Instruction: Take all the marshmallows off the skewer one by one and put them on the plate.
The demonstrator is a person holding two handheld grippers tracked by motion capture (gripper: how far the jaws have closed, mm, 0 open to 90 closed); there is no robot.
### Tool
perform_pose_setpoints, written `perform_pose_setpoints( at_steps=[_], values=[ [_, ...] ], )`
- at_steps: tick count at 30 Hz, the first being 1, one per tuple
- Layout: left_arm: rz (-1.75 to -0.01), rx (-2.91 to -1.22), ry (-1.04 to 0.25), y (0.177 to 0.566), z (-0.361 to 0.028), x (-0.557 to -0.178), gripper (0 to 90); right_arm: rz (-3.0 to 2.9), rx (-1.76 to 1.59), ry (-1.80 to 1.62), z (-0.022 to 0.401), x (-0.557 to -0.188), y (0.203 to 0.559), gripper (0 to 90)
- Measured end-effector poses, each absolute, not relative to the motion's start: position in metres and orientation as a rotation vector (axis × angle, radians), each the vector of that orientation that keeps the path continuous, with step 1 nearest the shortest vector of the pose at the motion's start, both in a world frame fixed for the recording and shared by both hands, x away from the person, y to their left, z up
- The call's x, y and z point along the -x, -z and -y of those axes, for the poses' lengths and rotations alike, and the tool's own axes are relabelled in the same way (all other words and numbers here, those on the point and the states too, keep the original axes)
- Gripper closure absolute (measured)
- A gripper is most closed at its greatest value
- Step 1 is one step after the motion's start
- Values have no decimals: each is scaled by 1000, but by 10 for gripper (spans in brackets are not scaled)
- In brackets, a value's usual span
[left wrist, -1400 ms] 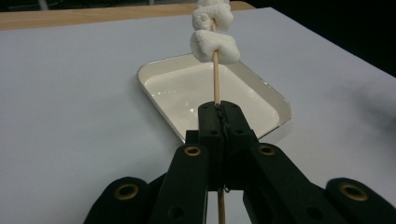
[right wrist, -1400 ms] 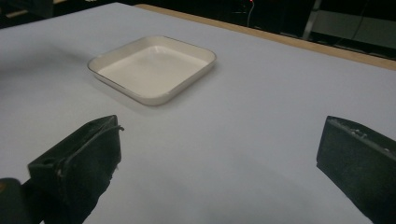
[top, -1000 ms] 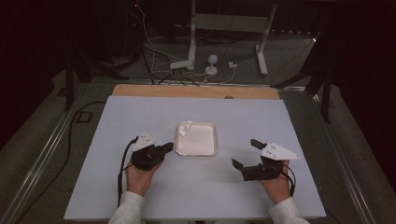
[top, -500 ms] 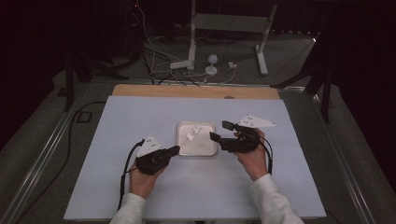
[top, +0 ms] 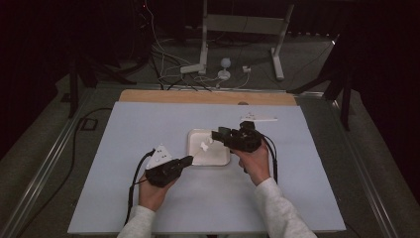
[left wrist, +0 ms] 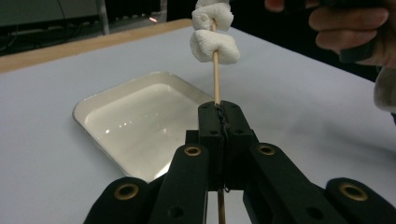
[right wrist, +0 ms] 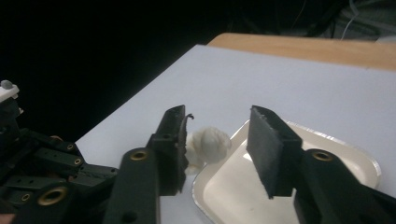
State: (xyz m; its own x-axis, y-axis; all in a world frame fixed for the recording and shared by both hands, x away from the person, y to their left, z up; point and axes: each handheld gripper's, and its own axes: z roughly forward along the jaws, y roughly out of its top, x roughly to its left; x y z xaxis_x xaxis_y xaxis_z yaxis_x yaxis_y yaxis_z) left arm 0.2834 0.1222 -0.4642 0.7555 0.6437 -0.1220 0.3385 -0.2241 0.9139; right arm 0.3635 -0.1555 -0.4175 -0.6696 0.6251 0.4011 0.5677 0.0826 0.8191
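My left gripper is shut on a thin wooden skewer near its lower end. The skewer slants up over the tray and carries two white marshmallows near its top. My right gripper has come in from the right at the height of the marshmallows. Its jaws have just been closing. A marshmallow lies between them, close to the left jaw, with a clear gap to the right pad. The white tray below is empty.
A pale blue mat covers the table, with a wooden strip along its far edge. Cables trail from both grippers toward the person. A stand and loose cables lie on the floor beyond the table.
The right gripper has swung left from the table's right side to the marshmallows over the tray, and its jaws have narrowed. The left gripper has stayed put, still gripping the skewer.
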Motion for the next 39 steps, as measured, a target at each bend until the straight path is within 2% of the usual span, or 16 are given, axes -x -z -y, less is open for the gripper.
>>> perform_pose_setpoints(
  at_steps=[13, 23, 39],
  values=[
    [-728, -1822, -360, 466, -121, -281, 900, -2343, -1418, -1803, 155, -369, 421, 653],
    [-712, -1855, -361, 470, -121, -283, 900, -2323, -1421, -1856, 158, -369, 419, 784],
    [-708, -1855, -365, 469, -126, -283, 900, -2202, -1389, -1849, 157, -364, 411, 841]
  ],
)
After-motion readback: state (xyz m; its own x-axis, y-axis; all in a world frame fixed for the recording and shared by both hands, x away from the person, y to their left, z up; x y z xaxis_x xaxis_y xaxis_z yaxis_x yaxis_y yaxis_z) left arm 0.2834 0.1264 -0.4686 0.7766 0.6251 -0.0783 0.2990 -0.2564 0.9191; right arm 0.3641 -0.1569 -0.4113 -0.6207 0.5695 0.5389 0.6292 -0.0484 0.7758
